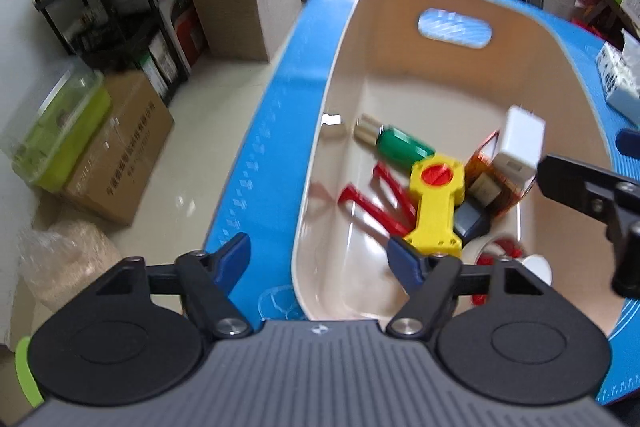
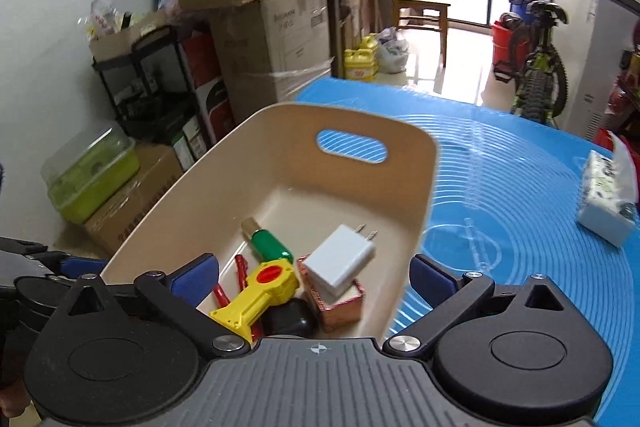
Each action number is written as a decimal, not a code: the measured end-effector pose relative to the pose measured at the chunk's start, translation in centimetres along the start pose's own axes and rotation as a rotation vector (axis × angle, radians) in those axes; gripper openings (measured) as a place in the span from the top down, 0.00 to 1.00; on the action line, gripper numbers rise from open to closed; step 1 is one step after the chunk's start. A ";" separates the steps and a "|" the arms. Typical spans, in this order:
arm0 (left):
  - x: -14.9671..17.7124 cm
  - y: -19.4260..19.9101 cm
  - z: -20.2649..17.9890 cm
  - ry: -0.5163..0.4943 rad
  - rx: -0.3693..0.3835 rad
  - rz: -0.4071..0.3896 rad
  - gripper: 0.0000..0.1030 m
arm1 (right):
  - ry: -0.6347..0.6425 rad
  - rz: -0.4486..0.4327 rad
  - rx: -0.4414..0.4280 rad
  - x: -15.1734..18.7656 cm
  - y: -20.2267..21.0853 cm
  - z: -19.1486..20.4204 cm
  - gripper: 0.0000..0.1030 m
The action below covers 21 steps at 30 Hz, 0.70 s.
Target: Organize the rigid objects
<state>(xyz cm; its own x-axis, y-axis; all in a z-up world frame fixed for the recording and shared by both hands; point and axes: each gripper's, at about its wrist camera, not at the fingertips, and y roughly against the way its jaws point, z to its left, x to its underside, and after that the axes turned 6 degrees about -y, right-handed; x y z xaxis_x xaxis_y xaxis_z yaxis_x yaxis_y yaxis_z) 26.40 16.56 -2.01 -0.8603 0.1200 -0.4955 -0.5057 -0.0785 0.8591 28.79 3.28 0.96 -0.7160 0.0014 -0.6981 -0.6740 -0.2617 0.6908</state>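
Observation:
A beige basket (image 1: 344, 39) (image 2: 256, 131) stands on the blue mat. In it lie a white charger (image 1: 520, 143) (image 2: 344, 259) on a small copper box (image 2: 344, 301), a green bottle (image 1: 400, 145) (image 2: 270, 245), a yellow and red toy tool (image 1: 434, 203) (image 2: 260, 291), red tongs (image 1: 372, 203) and a dark block (image 2: 288, 319). My left gripper (image 1: 324, 263) is open and empty over the basket's near left rim. My right gripper (image 2: 316, 279) is open and empty above the basket's near end; its arm shows in the left wrist view (image 1: 592, 191).
The blue mat (image 2: 520, 211) covers the table. A tissue pack (image 2: 608, 199) (image 1: 620, 79) lies at its right. A tape roll (image 1: 496, 251) sits by the basket's near right corner. Cardboard boxes (image 2: 276, 39), a black shelf (image 1: 108, 23) and a bicycle (image 2: 540, 63) stand around.

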 end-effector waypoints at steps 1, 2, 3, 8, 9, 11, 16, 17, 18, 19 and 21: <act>-0.1 0.5 -0.1 0.000 -0.001 -0.014 0.26 | -0.008 -0.006 0.006 0.0 0.5 -0.3 0.02; -0.1 1.0 -0.1 0.005 -0.001 -0.028 0.25 | -0.015 -0.011 0.013 -0.1 1.0 -0.7 0.02; 0.0 1.2 -0.3 0.013 -0.004 -0.036 0.25 | -0.020 -0.017 0.021 0.0 1.6 -1.1 0.02; -0.1 3.5 -1.1 0.032 -0.039 -0.074 0.24 | -0.039 -0.043 0.059 0.4 4.2 -2.7 0.02; 0.0 4.0 -1.4 0.026 -0.047 -0.086 0.24 | -0.044 -0.050 0.065 0.6 4.9 -3.1 0.02; 0.3 5.3 -2.1 0.011 -0.059 -0.111 0.24 | -0.052 -0.057 0.074 0.9 6.0 -3.6 0.02; 1.5 8.1 -3.8 -0.006 -0.067 -0.167 0.22 | -0.062 -0.095 0.091 1.9 9.4 -4.5 0.02; 1.8 8.6 -4.2 -0.012 -0.071 -0.173 0.22 | -0.064 -0.101 0.096 2.2 10.1 -4.6 0.02; 2.1 9.1 -4.6 -0.016 -0.078 -0.178 0.22 | -0.068 -0.104 0.099 2.5 10.7 -4.8 0.02; 2.5 9.8 -5.0 -0.019 -0.086 -0.188 0.22 | -0.071 -0.106 0.100 2.8 11.2 -4.9 0.02; 3.0 10.8 -5.6 -0.023 -0.084 -0.200 0.22 | -0.075 -0.108 0.108 3.5 12.5 -5.4 0.02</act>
<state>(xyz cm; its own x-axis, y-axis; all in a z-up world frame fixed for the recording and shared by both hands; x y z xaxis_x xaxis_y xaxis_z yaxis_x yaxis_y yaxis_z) 17.96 10.52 5.08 -0.7412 0.1642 -0.6509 -0.6705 -0.1332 0.7299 18.82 -5.16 6.11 -0.6471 0.0967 -0.7563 -0.7606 -0.1510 0.6315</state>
